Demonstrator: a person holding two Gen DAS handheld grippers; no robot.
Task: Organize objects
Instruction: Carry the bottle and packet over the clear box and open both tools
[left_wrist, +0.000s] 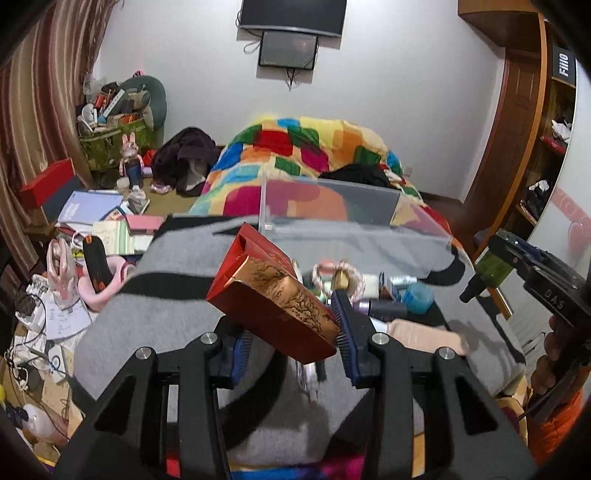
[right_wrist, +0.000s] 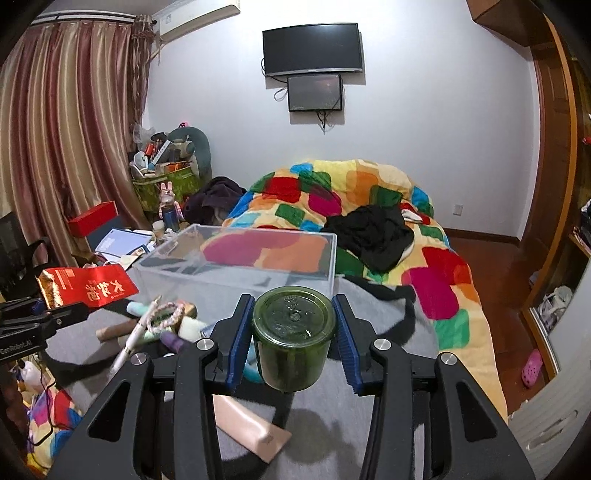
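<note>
Looking across the bed, we see the clear plastic bin (right_wrist: 236, 258) sitting empty on the grey blanket (left_wrist: 177, 266), so sorting has barely begun. Our left gripper (left_wrist: 291, 339) clamps a red-and-gold tea box (left_wrist: 273, 295); our right gripper (right_wrist: 291, 336) squeezes a green glass jar (right_wrist: 293, 336), both lifted near the bin. A heap of small toiletries (right_wrist: 166, 325) remains. Only the right view shows the box's printed face and the bin's bare interior.

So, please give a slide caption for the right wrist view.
Right hand-held gripper holds a green jar before the clear box on the bed.
</note>
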